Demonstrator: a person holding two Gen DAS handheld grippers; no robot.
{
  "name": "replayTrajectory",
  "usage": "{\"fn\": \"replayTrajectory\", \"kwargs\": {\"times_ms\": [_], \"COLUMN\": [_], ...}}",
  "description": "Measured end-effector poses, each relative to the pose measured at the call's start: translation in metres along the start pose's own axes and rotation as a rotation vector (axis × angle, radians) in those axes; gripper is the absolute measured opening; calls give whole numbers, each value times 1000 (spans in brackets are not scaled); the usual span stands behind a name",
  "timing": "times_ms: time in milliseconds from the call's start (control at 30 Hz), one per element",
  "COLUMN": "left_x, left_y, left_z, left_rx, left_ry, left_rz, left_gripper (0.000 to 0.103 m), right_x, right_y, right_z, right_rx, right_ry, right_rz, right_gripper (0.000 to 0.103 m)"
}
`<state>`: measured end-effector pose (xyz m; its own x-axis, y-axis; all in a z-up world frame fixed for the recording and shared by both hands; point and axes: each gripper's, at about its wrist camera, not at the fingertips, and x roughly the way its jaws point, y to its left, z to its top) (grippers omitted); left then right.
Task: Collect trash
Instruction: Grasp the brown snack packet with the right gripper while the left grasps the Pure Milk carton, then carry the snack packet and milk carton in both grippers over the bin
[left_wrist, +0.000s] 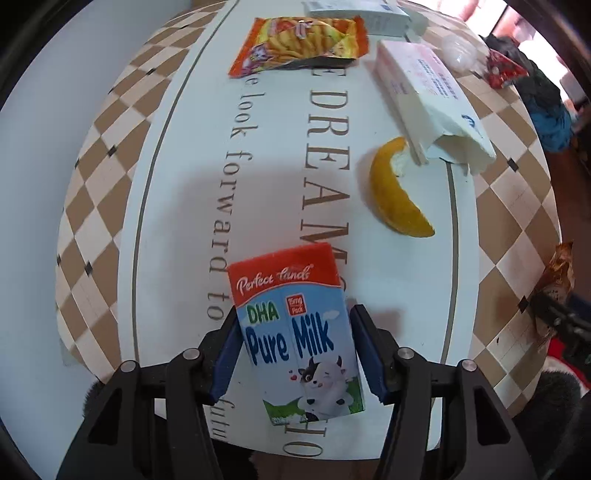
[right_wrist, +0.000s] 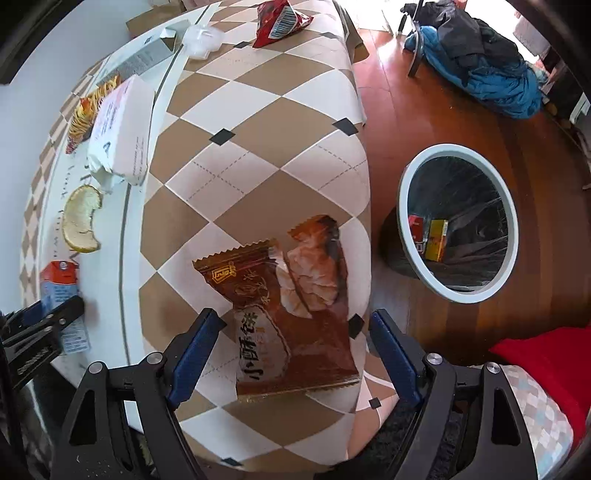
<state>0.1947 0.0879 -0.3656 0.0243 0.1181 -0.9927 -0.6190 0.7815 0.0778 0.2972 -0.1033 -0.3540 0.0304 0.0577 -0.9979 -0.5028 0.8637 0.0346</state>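
A blue and red "Pure Milk" carton (left_wrist: 295, 332) lies flat on the white table between the fingers of my left gripper (left_wrist: 293, 314). That gripper is open: its left finger is at the carton's edge and a thin gap shows at the right finger. My right gripper (right_wrist: 291, 317) is wide open over the checkered cloth near the table's edge, and a crumpled brown snack wrapper (right_wrist: 288, 306) lies between its fingers without touching them. On the wooden floor to the right stands a white-rimmed bin (right_wrist: 402, 206) with a black liner, holding a red box and a yellow box.
Further along the table lie a yellow peel (left_wrist: 395, 188), an opened pink and white packet (left_wrist: 424, 96), an orange chip bag (left_wrist: 299, 40), a white box (left_wrist: 365, 14), a clear plastic cup (left_wrist: 458, 51) and a red wrapper (right_wrist: 280, 18). Clothes (right_wrist: 480, 62) are piled on the floor beyond the bin.
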Motion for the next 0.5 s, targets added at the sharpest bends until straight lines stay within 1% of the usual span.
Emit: {"fn": "replayTrajectory", "kwargs": {"times_ms": [33,67,133,167,233,300,333,400,467,500], "left_x": [0,-1,-1,-3,-5,-5,-9,-11,-21,-28], "left_y": [3,15,18,15,15,13,13,11,11,10], "left_z": [-2,-11,-15,-16,-24,-28,-42,-48,-59,-65], "left_rx": [-7,-11,-24,-27,-32,-32,-31,-26,-20,-15], "left_ry": [-4,-9,-26,-36,-57,-76,-83,-101,-126,-150], "left_rz": [0,1,3,-12,0,7,12,20,29,35], "left_gripper": [55,55,53,49,48,47,47,47,47,47], "right_x": [0,-1,-4,-6,-9,-11,-12,-14,-17,-19], "right_y": [3,8,15,20,25,27,28,28,26,25], "right_z": [-1,-3,-6,-8,-10,-12,-13,-14,-15,-16], "right_rx": [-1,-3,-12,-18,-32,-35,-34,-27,-10,-3], "right_ry": [-10,-25,-51,-62,-82,-89,-93,-97,-103,-104], "right_rz": [-9,-27,-51,-71,-96,-95,-88,-69,-42,-29], "right_gripper": [79,74,68,64,60,56,54,51,50,49]}}
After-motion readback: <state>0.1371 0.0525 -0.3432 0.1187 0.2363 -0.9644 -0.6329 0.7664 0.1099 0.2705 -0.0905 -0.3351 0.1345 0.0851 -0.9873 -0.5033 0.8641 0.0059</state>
